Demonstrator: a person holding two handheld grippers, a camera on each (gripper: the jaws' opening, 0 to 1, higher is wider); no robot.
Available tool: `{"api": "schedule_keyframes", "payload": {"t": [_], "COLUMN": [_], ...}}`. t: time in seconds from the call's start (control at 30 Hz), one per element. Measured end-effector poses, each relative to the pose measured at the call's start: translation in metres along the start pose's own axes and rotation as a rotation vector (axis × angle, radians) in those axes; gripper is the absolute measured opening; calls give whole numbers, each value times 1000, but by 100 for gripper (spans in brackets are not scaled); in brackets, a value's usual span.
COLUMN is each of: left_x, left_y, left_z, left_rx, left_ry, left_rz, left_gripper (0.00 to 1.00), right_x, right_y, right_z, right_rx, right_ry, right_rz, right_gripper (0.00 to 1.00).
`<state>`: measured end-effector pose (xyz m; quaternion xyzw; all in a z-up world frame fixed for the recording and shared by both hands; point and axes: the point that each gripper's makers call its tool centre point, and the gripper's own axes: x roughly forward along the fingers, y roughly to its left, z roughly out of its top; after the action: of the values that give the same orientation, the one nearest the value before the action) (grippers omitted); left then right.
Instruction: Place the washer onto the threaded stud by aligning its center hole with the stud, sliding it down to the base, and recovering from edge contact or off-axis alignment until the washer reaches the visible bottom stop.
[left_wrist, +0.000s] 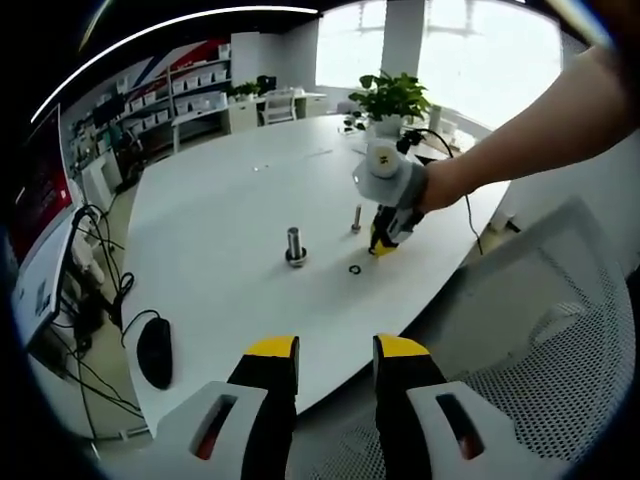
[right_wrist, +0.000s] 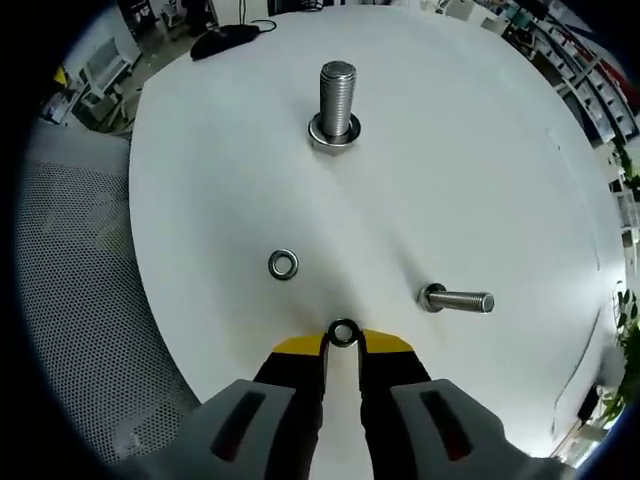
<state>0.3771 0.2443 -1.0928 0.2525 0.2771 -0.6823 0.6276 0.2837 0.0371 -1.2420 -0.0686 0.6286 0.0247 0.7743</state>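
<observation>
Holding a small metal washer (right_wrist: 343, 333) clenched between the yellow tips of the right gripper (right_wrist: 343, 345), just above the white table (right_wrist: 480, 150); seen edge-gripped at its rim, centre hole left open and facing forward. Hanging well back over the table edge, the left gripper (left_wrist: 335, 352), jaws parted with nothing between them, looking across at the right gripper (left_wrist: 385, 243) lowered near the table with a person's hand (left_wrist: 440, 185) on it.

Standing upright farther along the table: the threaded stud (right_wrist: 338, 100), head down, a ring-like base at its foot serving as the likely bottom stop. Lying flat between gripper and stud: a second washer (right_wrist: 283, 264), untouched. Resting on its side to the right: a smaller bolt (right_wrist: 458, 299).

Judging the washer as light, rigid, thin and slick: easy to pinch, quick to twist or squirt out under a skewed squeeze. Best kept by the outer rim on two opposite points, hole clear of the tips. Likely to catch on the thread crests if tilted, so needing a level approach and a small wiggle on any edge contact. Not yet near the stud; alignment still ahead.
</observation>
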Motion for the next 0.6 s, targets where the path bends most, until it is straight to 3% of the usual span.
{"api": "schedule_keyframes", "payload": {"t": [0.23, 0.6], "left_x": [0, -2], "left_y": [-2, 0], "left_z": [-1, -2], "left_rx": [20, 14], "left_ry": [1, 6], "left_rz": [0, 4], "left_gripper": [28, 28], "right_x": [0, -14], "right_y": [3, 6], "right_z": [1, -17], "right_rx": [68, 97], "right_ry": [-64, -85], "right_rz": [2, -4], "right_gripper": [14, 14]}}
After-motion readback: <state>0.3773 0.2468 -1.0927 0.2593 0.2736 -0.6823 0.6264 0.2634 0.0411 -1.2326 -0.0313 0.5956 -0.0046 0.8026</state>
